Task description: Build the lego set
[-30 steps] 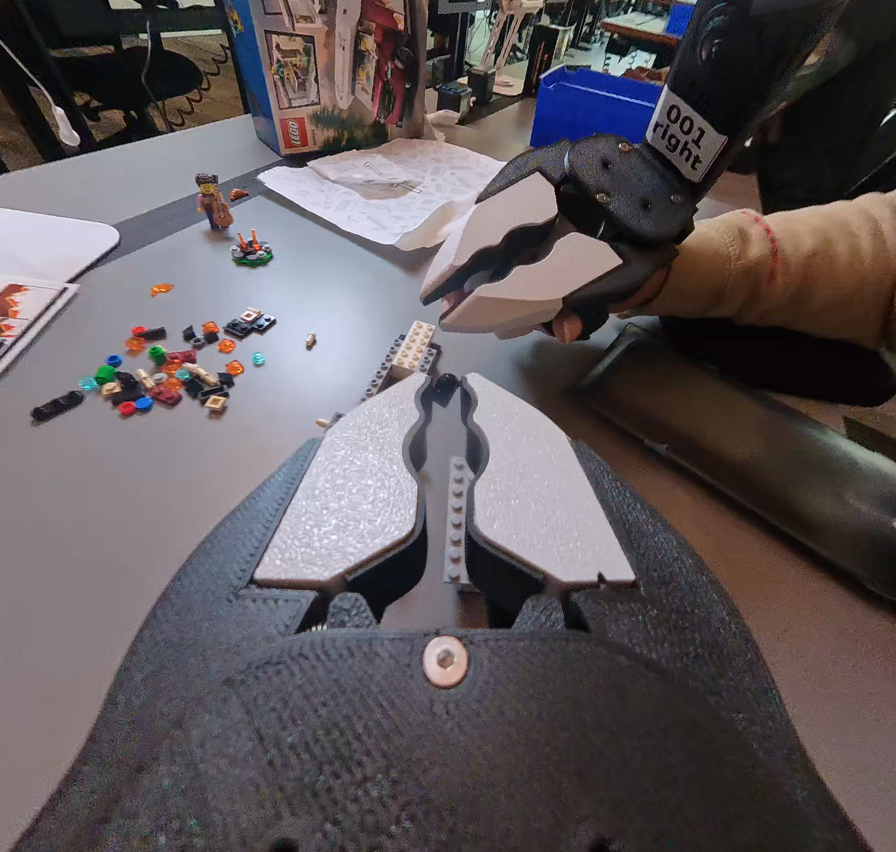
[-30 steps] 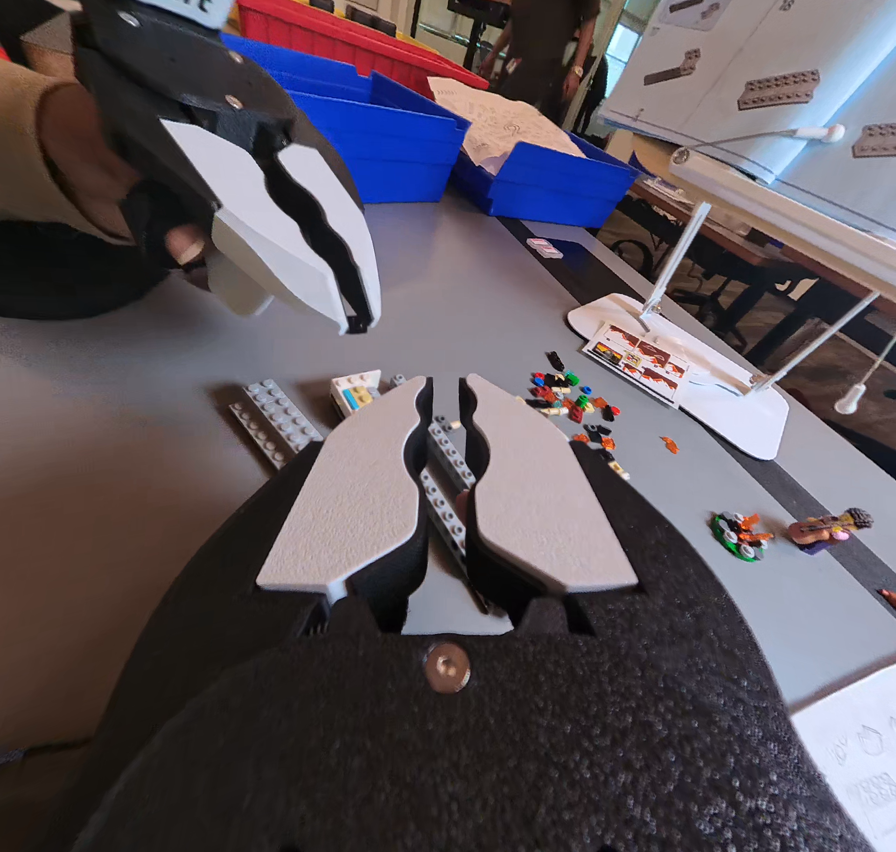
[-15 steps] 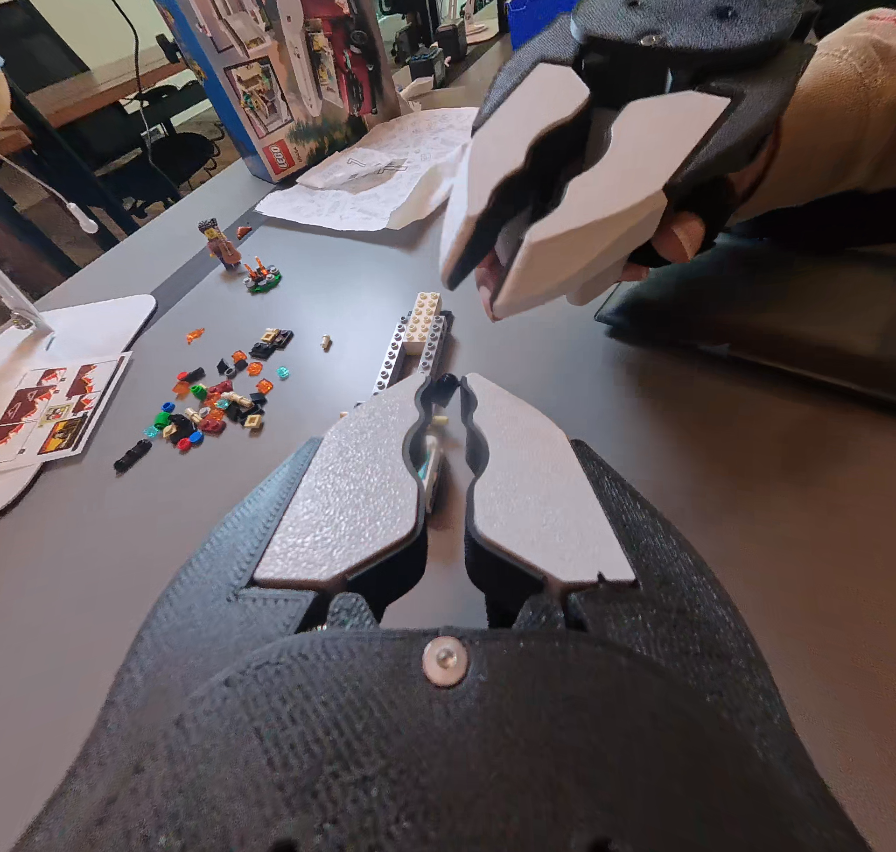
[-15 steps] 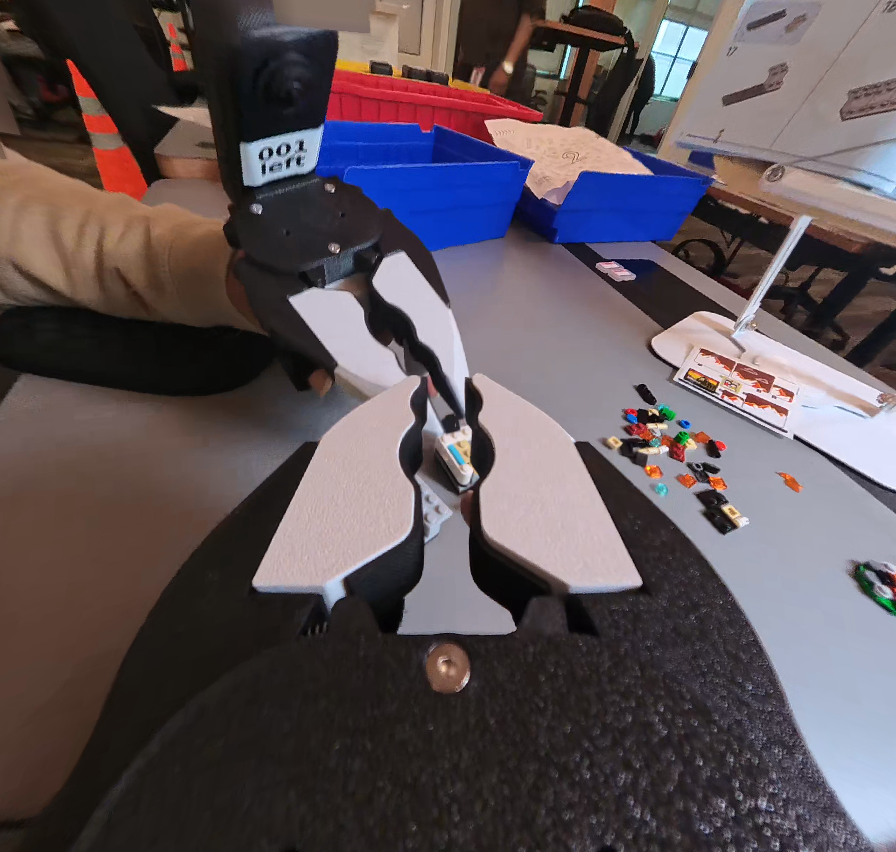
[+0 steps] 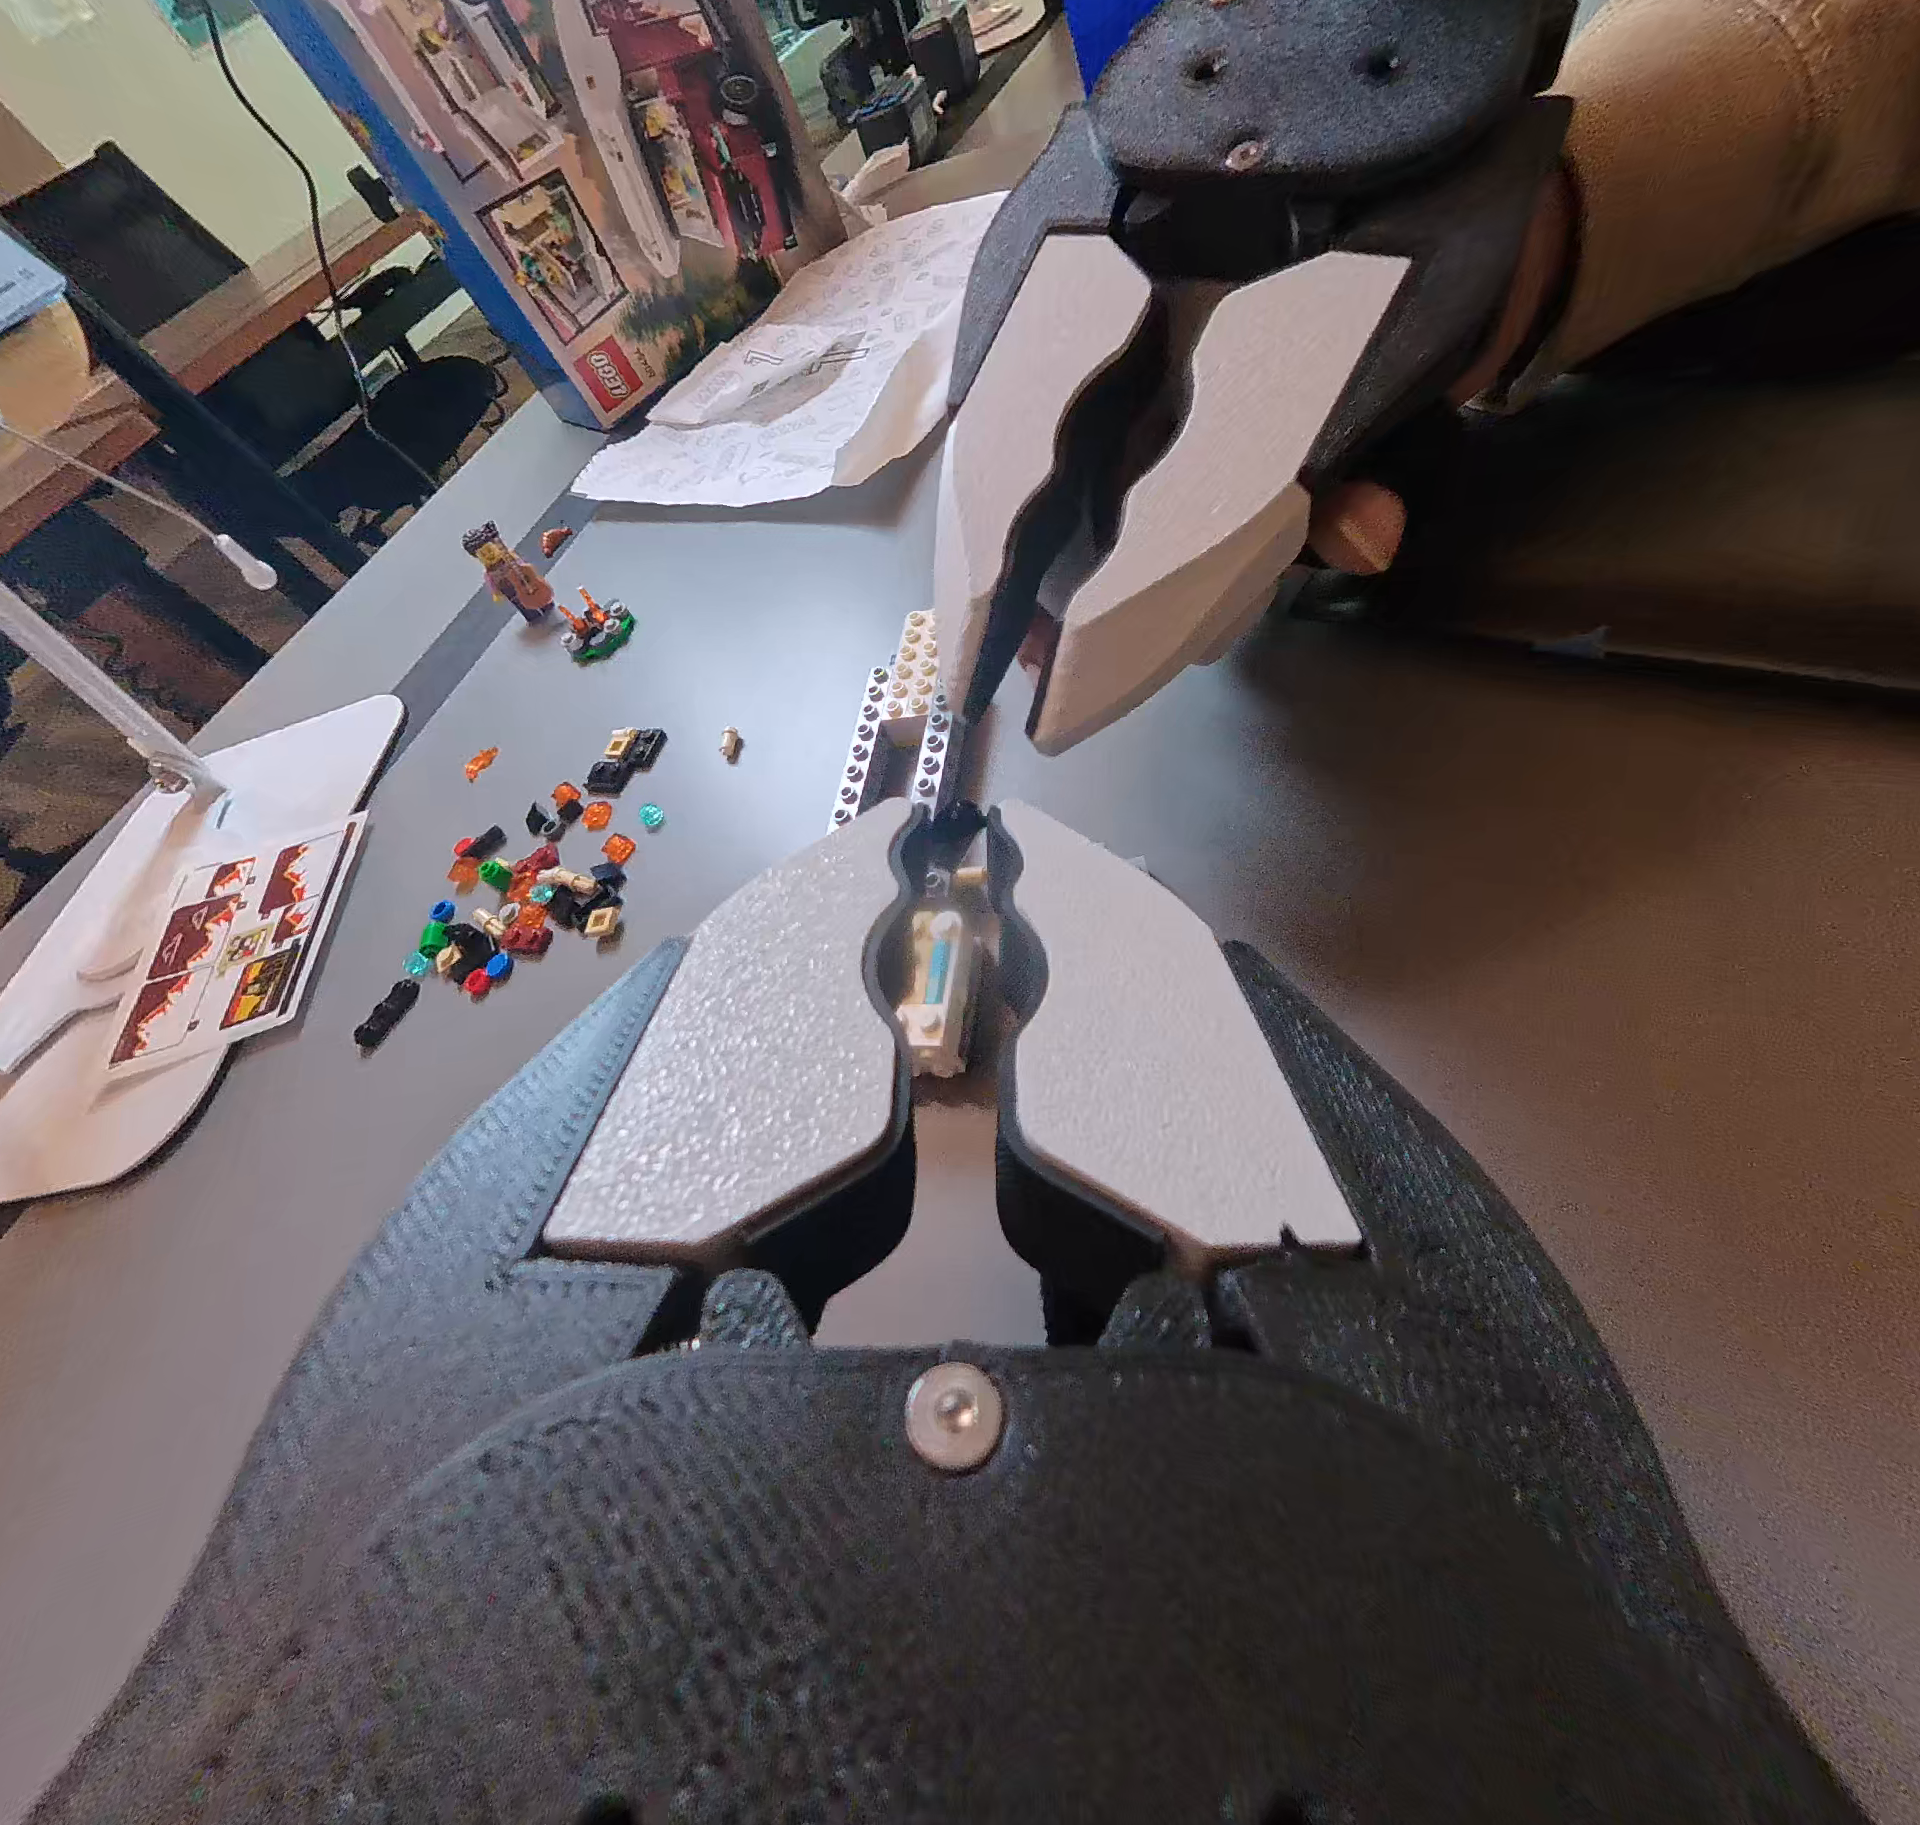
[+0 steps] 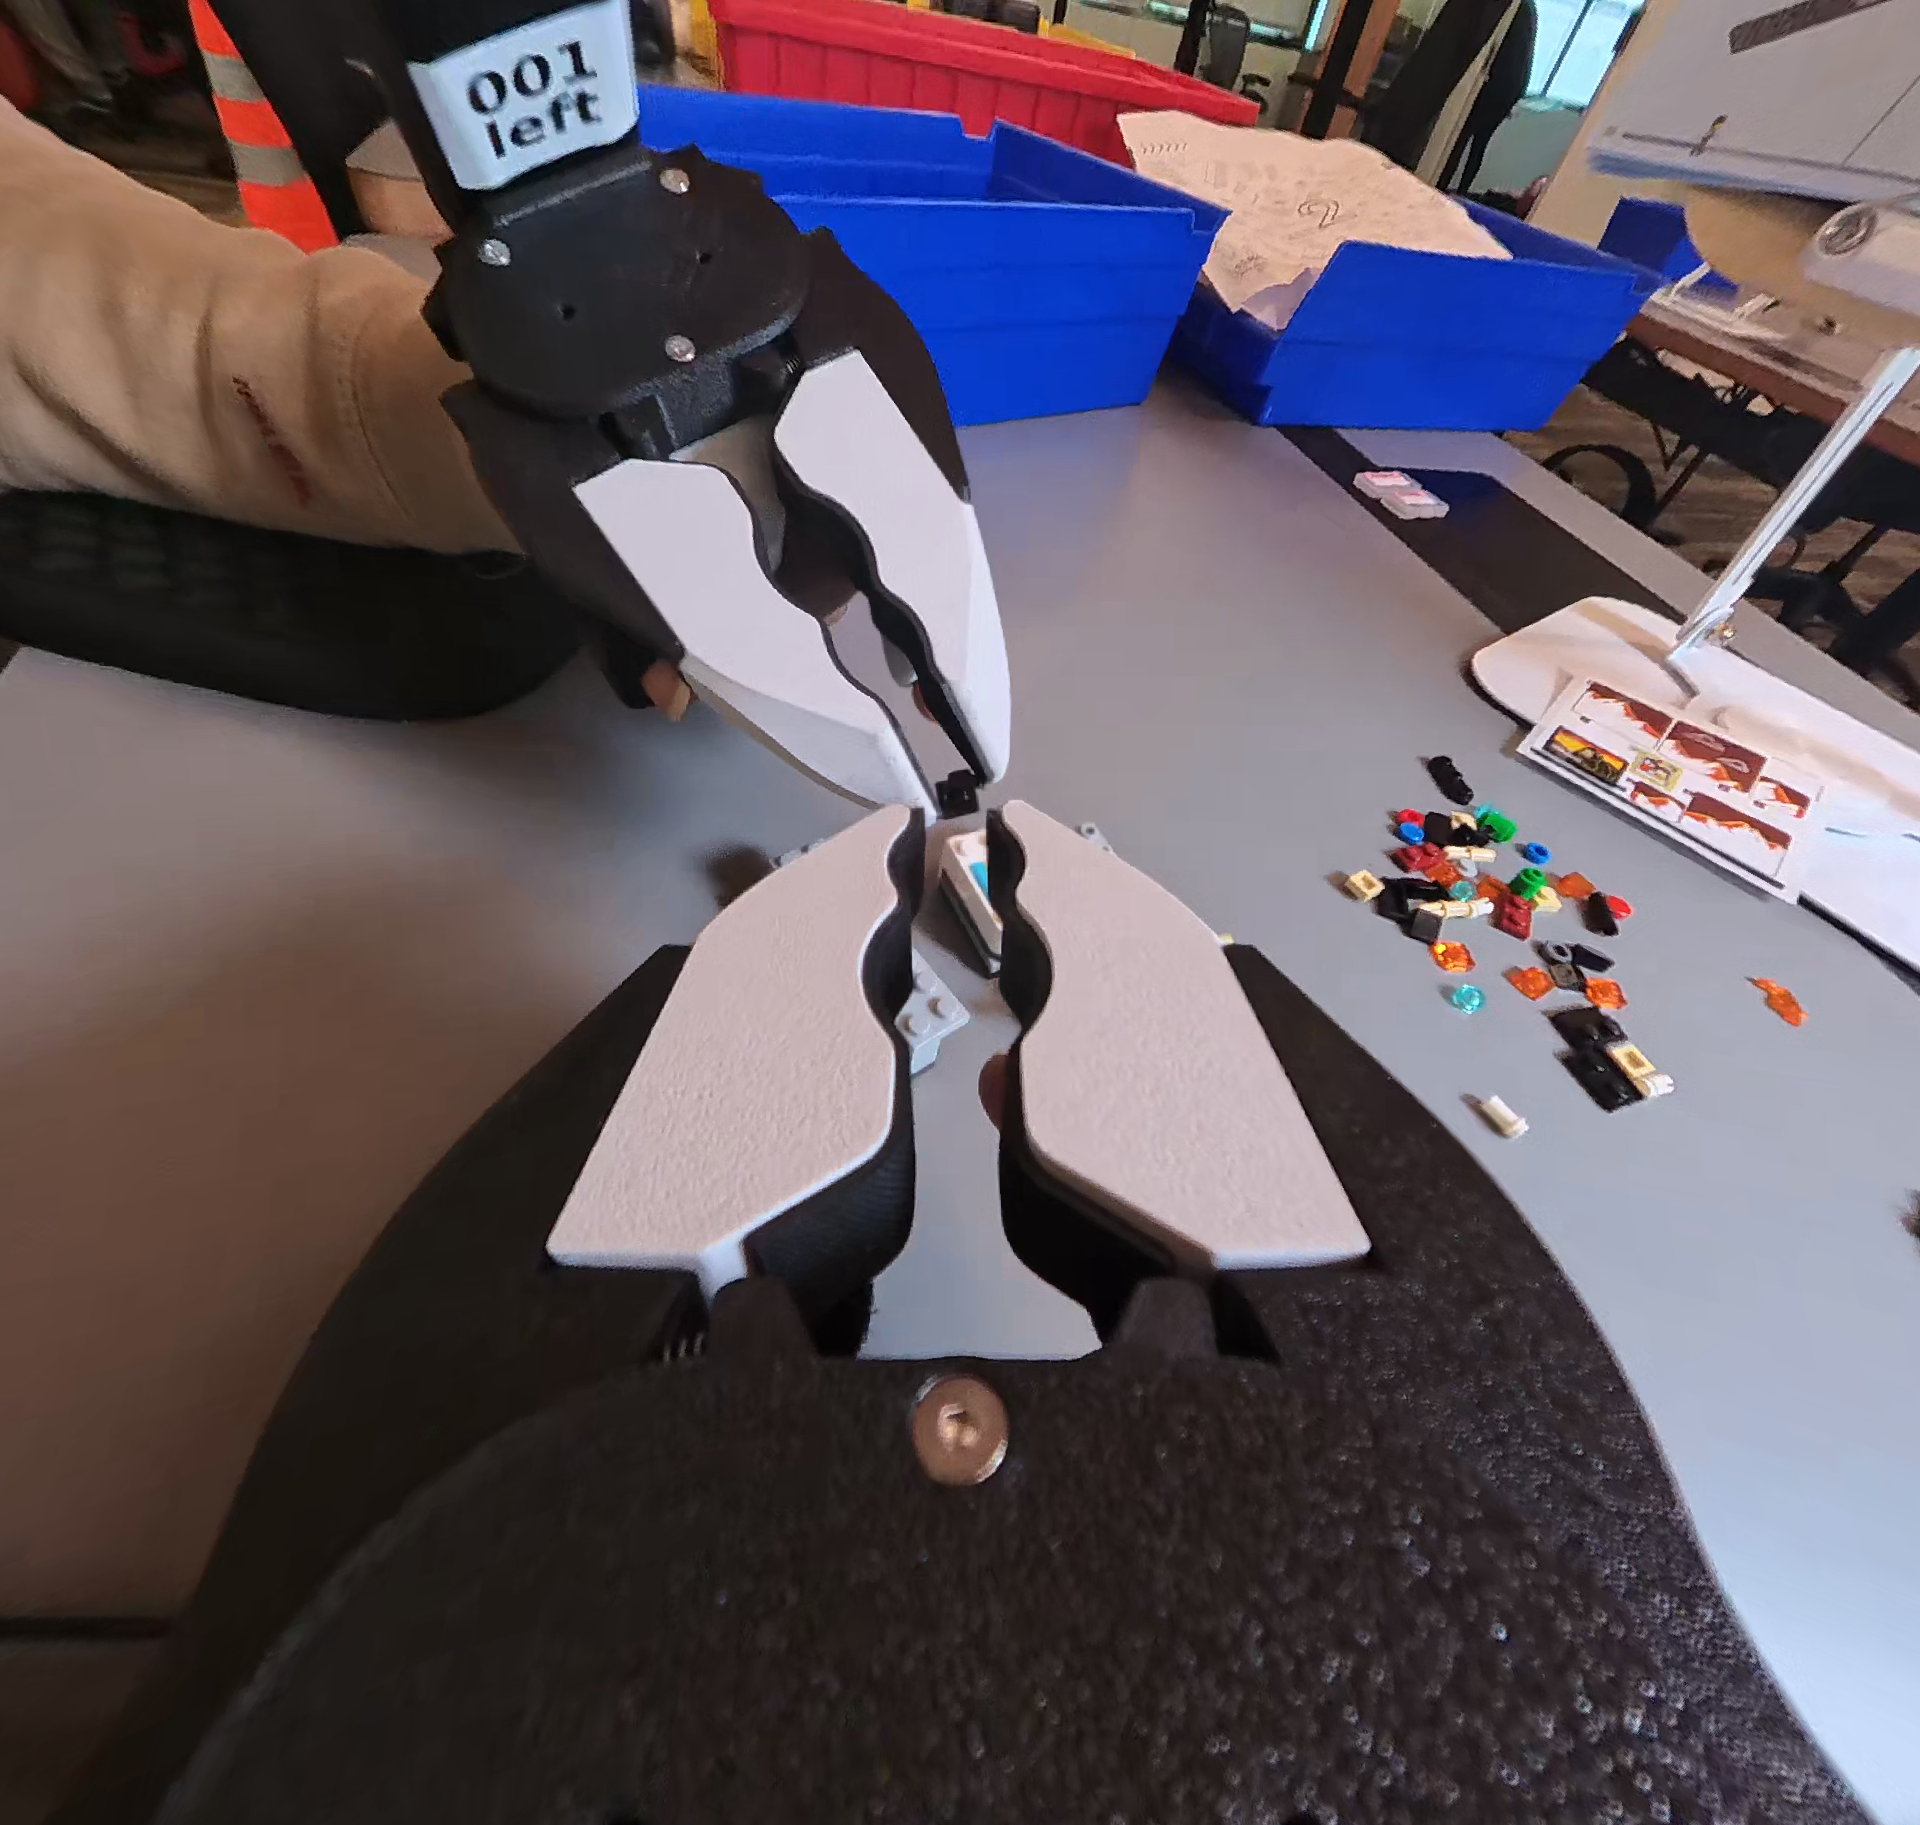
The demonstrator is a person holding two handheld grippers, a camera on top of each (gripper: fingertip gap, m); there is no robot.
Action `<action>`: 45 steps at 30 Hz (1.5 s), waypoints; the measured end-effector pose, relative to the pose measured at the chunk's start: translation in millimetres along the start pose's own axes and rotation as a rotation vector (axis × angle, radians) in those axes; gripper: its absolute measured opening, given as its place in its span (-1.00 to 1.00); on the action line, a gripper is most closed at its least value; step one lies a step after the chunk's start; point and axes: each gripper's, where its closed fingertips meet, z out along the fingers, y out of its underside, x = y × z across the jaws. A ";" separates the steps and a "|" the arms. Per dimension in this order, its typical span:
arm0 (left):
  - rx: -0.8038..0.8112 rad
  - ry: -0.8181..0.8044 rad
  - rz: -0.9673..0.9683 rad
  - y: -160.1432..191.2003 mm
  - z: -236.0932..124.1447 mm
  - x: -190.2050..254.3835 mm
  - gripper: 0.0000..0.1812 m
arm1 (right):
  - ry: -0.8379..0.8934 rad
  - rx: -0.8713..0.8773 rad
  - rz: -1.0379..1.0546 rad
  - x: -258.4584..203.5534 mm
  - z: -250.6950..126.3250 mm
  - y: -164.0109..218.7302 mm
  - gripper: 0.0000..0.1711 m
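Note:
My left gripper (image 5: 951,825) is shut on a small black piece (image 5: 956,819), pinched at its very fingertips. The right wrist view shows the same left gripper (image 6: 956,778) pointing down with the black piece (image 6: 958,796) in its tips. My right gripper (image 6: 956,825) is open, its tips just under the black piece, with nothing pressed between them. It also shows in the left wrist view (image 5: 1008,726), coming down from the upper right. A white brick with a blue stripe (image 5: 940,975) lies on the table under both grippers and shows in the right wrist view (image 6: 971,892).
Long grey plates with a tan brick (image 5: 904,726) lie just beyond. A pile of small coloured pieces (image 5: 520,892) and a sticker sheet (image 5: 229,944) lie left. A minifigure (image 5: 509,575), the set's box (image 5: 582,134) and a paper bag (image 5: 810,393) stand farther back. Blue bins (image 6: 987,269) line the far edge. My left and right fingertips are right by each other. The minifigure (image 5: 509,575) is about 30 cm from both grippers' fingertips.
The two grippers have come together tip to tip above the white brick. The left gripper kept the black piece throughout. The right gripper's fingers opened a little, then narrowed again.

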 end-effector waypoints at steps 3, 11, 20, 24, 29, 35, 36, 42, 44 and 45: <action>0.018 0.031 0.026 -4.0 0.2 8.1 -0.88 | -0.002 -0.020 0.002 0.5 1.4 4.5 -0.87; 0.124 0.179 -0.169 -19.3 -7.2 17.3 -0.90 | 0.036 0.029 -0.243 -9.5 -3.9 -9.9 -0.89; 0.163 0.253 -0.245 -25.6 -9.9 23.7 -0.90 | 0.009 0.021 -0.344 -18.3 -8.3 -10.7 -0.88; 0.168 0.350 -0.380 -26.3 -11.9 27.0 -0.90 | 0.077 -0.007 -0.617 -23.2 -9.2 -11.1 -0.86; 0.167 0.460 -0.526 -28.0 -14.7 32.5 -0.91 | 0.092 -0.058 -0.802 -31.1 -6.6 -3.5 -0.86; 0.164 0.486 -0.610 -27.1 -14.6 29.7 -0.91 | 0.157 -0.018 -0.821 -27.7 -7.0 -12.5 -0.86; 0.163 0.488 -0.614 -26.8 -14.2 30.2 -0.91 | 0.153 -0.019 -0.818 -28.4 -6.8 -12.8 -0.85; 0.164 0.508 -0.654 -27.2 -12.9 31.7 -0.90 | 0.174 -0.015 -0.816 -29.4 -3.8 -12.3 -0.91; 0.176 0.498 -0.667 -28.7 -13.0 28.8 -0.89 | 0.181 -0.003 -0.790 -27.3 -3.9 -14.5 -0.92; 0.179 0.486 -0.667 -28.9 -12.7 26.9 -0.86 | 0.179 0.008 -0.770 -26.7 -4.2 -15.6 -0.92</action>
